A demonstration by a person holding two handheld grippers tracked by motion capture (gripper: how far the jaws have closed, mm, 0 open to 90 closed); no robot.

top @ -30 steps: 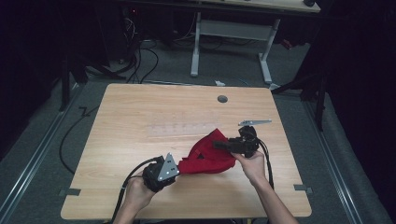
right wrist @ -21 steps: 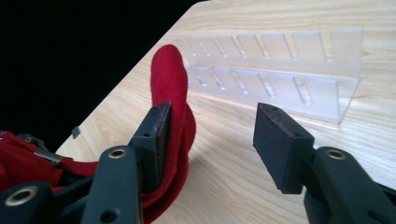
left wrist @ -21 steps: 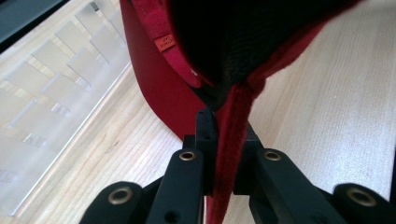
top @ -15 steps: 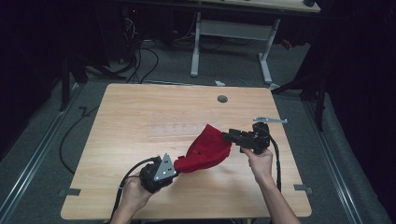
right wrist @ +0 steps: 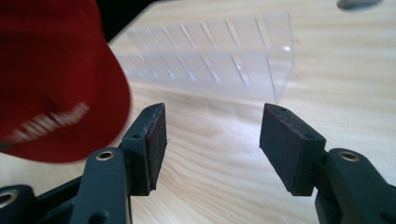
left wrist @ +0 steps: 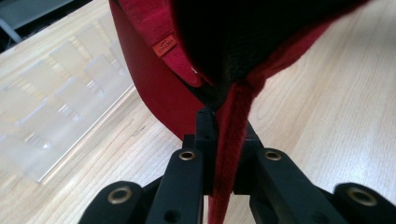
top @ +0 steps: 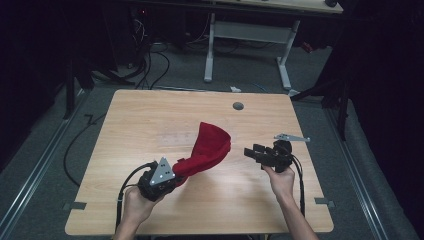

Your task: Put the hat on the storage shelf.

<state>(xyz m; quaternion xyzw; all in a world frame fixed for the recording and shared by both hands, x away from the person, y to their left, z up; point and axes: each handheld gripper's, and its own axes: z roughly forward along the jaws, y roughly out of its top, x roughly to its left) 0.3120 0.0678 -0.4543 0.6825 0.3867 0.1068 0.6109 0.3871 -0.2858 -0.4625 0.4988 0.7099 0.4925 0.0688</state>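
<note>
A red cap (top: pixel 207 147) with white lettering is lifted off the wooden table (top: pixel 150 112), near its middle. My left gripper (top: pixel 178 171) is shut on the cap's lower edge; in the left gripper view the red fabric (left wrist: pixel 154 84) runs pinched between the black jaws of that gripper (left wrist: pixel 225 122). My right gripper (top: pixel 248 152) hovers just right of the cap, apart from it. Its jaws have just been opening and stand open with nothing between the pads of this gripper (right wrist: pixel 212 140). The cap (right wrist: pixel 51 79) is blurred at the left of the right gripper view.
A clear plastic rack with several slots (right wrist: pixel 210 51) lies on the table behind the cap and is faint in the high view (top: pixel 170 136). A small grey disc (top: pixel 238 106) sits near the far edge. Cables and desk legs lie beyond the table.
My right gripper has let go of the cap, opened and drawn away to the right. The cap now hangs from the left gripper alone and stands more upright.
</note>
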